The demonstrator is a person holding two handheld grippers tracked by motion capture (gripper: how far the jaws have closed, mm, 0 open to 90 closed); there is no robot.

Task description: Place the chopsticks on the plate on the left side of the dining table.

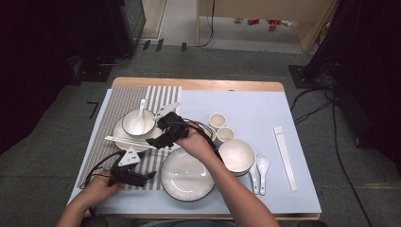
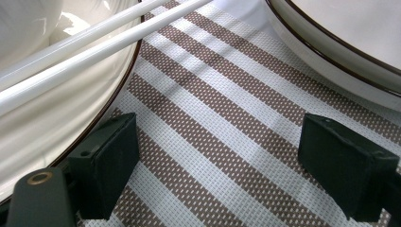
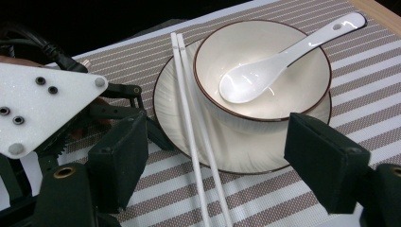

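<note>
**Chopsticks laid across a saucer, both grippers empty**

Chopsticks (image 3: 191,113), a white pair, lie side by side across the near-left rim of a saucer (image 3: 246,158) on a striped placemat (image 1: 118,101) at the table's left. On the saucer sits a bowl (image 3: 265,101) holding a white spoon (image 3: 279,61). The pair's near ends overhang onto the mat.

The right gripper (image 1: 163,135) hangs just to the right of the saucer in the high view. Its jaws stand spread wide and pinch nothing; the chopsticks lie on the saucer beyond and between them, untouched. The left gripper (image 1: 142,178) rests low on the mat, nearer the person, its jaws also spread and empty over bare stripes, beside a large plate (image 1: 187,177).

The step in hand looks like releasing the chopsticks and backing away. Doing it well probably means lifting the right gripper straight clear, without brushing the overhanging ends, since a nudge could roll the pair off the rim. The left gripper should keep off the saucer.
</note>
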